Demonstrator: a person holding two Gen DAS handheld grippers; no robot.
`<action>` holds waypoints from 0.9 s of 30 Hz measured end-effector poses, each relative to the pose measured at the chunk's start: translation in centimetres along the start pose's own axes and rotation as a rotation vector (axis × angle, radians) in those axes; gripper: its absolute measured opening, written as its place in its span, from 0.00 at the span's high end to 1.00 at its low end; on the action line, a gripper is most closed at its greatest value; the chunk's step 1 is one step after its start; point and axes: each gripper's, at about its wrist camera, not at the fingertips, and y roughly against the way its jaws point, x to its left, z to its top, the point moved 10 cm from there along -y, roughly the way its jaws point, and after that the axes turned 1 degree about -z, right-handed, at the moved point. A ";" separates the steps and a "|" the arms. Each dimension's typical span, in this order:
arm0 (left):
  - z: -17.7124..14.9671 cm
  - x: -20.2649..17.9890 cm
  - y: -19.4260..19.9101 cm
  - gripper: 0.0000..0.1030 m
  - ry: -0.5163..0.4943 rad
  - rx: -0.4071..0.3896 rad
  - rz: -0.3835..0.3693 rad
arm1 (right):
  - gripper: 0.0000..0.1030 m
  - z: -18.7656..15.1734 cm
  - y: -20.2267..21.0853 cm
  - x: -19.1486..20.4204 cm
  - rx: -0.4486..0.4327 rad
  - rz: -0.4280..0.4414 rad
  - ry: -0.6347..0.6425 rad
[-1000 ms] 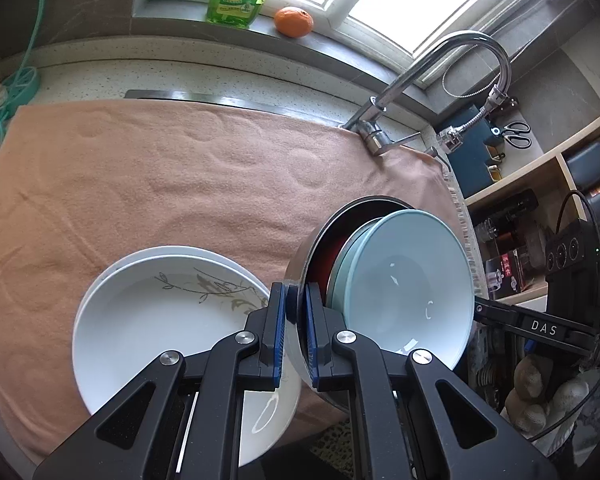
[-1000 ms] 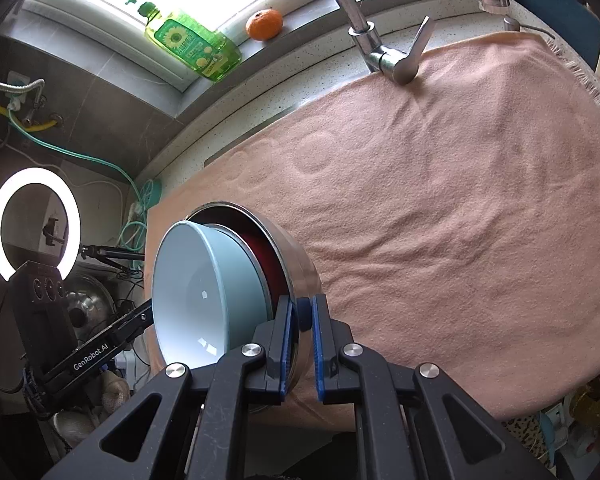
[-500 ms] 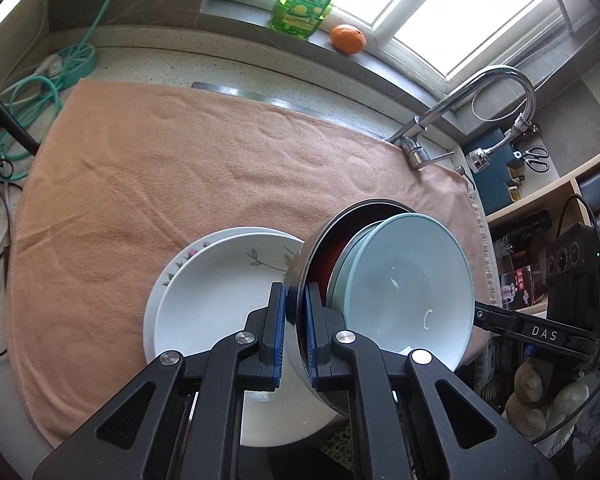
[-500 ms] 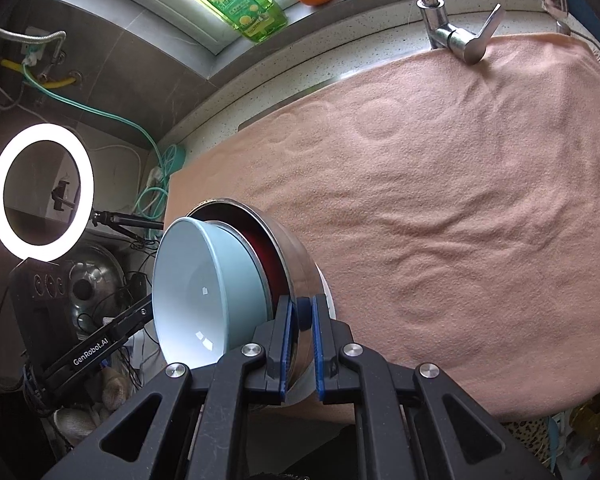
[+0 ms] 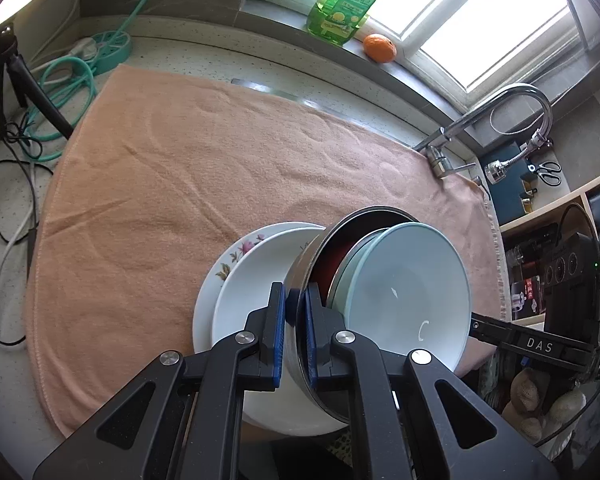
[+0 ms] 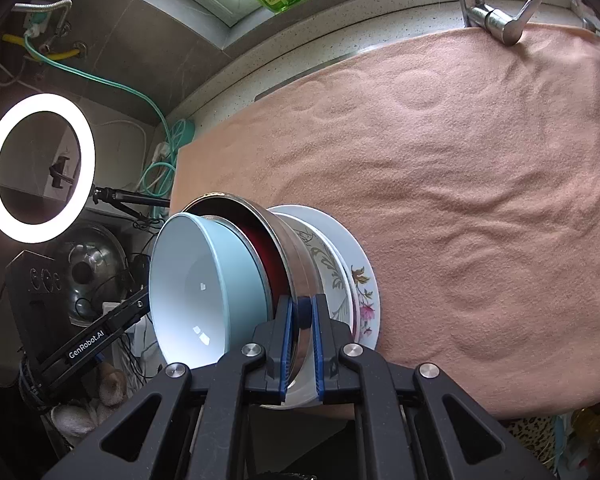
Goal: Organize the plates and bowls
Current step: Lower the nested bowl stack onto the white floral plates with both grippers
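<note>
Left tool (image 5: 296, 332), marked "GenRobot.AI", and right tool (image 6: 301, 338), marked "DAS": both nearly closed, pinching steel bowl (image 5: 304, 276) rim; blue bowls (image 5: 412, 292) nested inside.

The left tool (image 5: 296, 336) points steeply down, its black arms spreading toward the camera and its two blue-padded fingers (image 5: 277, 336) drawn almost together. They pinch the thin rim of the steel bowl (image 5: 300, 272), one pad outside the wall and one inside. The right tool (image 6: 302, 344) is tilted down much the same and clamps that same rim on the opposite side of the steel bowl, its blue pads (image 6: 286, 344) nearly meeting with the metal edge between them. Each tool shows in the other's view as a black body beyond the steel bowl. No hand or sleeve shows in either view.
</note>
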 end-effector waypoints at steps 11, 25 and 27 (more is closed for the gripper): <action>-0.2 1.5 -0.2 0.93 0.021 0.012 0.010 | 0.91 -0.5 -1.4 0.6 0.032 -0.001 0.006; -0.2 2.3 -1.0 0.93 0.037 0.026 0.007 | 0.91 -0.4 -1.9 0.8 0.035 -0.007 0.016; -0.2 2.3 -1.0 0.93 0.037 0.026 0.007 | 0.91 -0.3 -1.9 0.8 0.034 -0.007 0.016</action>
